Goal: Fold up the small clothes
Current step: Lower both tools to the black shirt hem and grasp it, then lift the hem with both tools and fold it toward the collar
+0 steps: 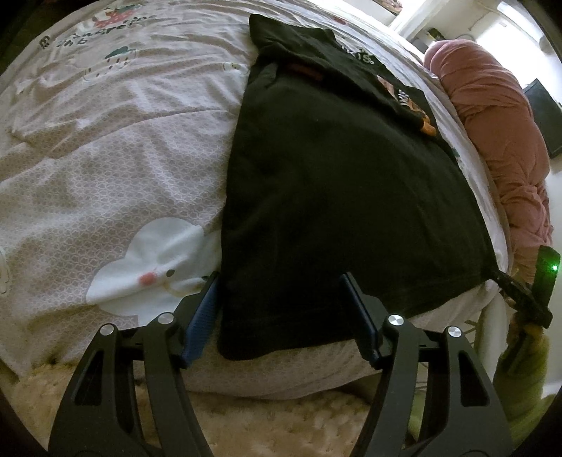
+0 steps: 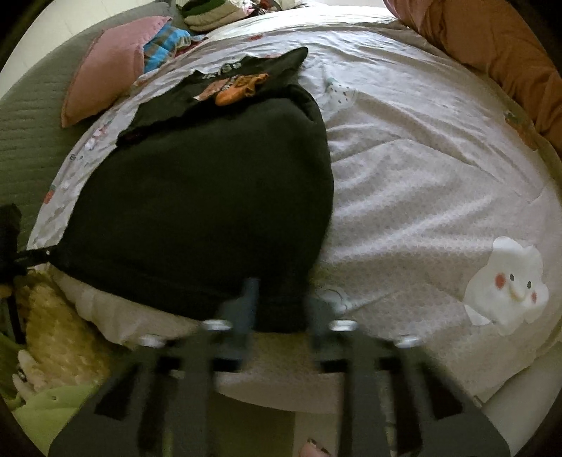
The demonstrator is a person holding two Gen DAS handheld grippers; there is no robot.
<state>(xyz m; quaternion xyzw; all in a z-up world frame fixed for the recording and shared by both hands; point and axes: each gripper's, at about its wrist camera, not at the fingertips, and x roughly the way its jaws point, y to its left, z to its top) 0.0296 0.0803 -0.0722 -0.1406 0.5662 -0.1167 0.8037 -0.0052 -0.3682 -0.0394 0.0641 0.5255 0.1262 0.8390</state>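
Note:
A black T-shirt (image 1: 333,197) lies flat on the bed, one side folded over so an orange print (image 1: 418,112) shows at its far end. My left gripper (image 1: 281,281) is open, its blue-padded fingers (image 1: 202,316) straddling the shirt's near left corner at the bed edge. In the right wrist view the same shirt (image 2: 203,211) lies ahead. My right gripper (image 2: 281,291) is blurred and open, its fingers either side of the shirt's near right corner. The other gripper (image 1: 541,281) shows at the shirt's far hem corner.
The bed has a pale patterned cover (image 1: 116,168) with a white cloud figure (image 2: 505,284). A pink rolled blanket (image 1: 498,133) lies along one side. A pink pillow (image 2: 109,66) and folded clothes (image 2: 207,14) sit at the far end. A fluffy cream rug (image 1: 274,425) is below the bed edge.

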